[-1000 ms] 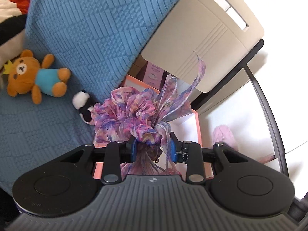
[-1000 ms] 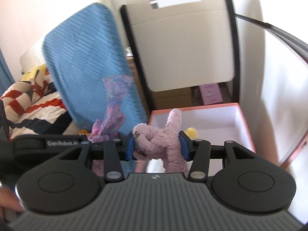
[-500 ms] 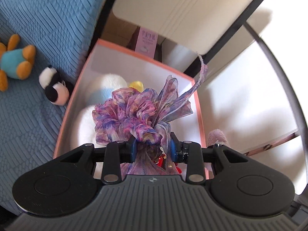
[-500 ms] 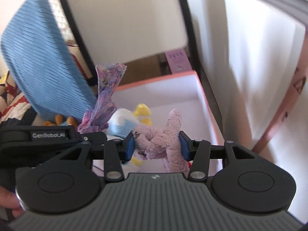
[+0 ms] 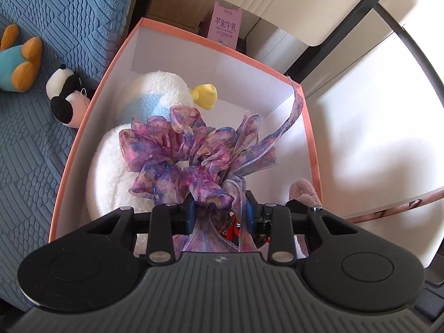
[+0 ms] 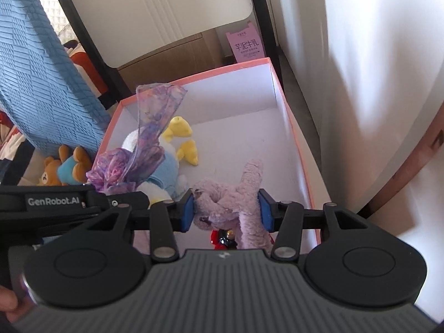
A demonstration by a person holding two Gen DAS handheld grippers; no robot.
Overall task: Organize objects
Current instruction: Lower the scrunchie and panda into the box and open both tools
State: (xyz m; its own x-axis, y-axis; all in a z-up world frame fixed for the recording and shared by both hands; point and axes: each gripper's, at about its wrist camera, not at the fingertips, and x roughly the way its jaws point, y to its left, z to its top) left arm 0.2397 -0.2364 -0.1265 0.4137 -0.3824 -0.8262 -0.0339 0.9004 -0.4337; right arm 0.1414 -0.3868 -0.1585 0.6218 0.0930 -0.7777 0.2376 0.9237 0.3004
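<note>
My left gripper point(image 5: 220, 212) is shut on a purple ribbon scrunchie point(image 5: 194, 161) and holds it over the open pink box point(image 5: 216, 47). My right gripper point(image 6: 225, 212) is shut on a mauve plush toy point(image 6: 236, 194) over the same pink box point(image 6: 302, 166). A white duck plush with a blue top and yellow beak point(image 5: 155, 94) lies in the box; it also shows in the right wrist view point(image 6: 166, 163). The scrunchie point(image 6: 138, 149) and the left gripper's body show at the left of the right wrist view. A small red item point(image 6: 222, 237) shows below the mauve plush.
A blue knit blanket point(image 5: 41, 97) lies left of the box with a panda plush point(image 5: 65, 94) and a brown bear in a teal shirt point(image 6: 65, 168) on it. A pale chair back point(image 6: 155, 14) and a pink carton point(image 5: 226, 25) stand behind the box. A white surface point(image 5: 374, 125) is at right.
Both grippers moved forward and over the box, each still holding its item. The box now fills the middle of both views and the duck plush inside has come into sight.
</note>
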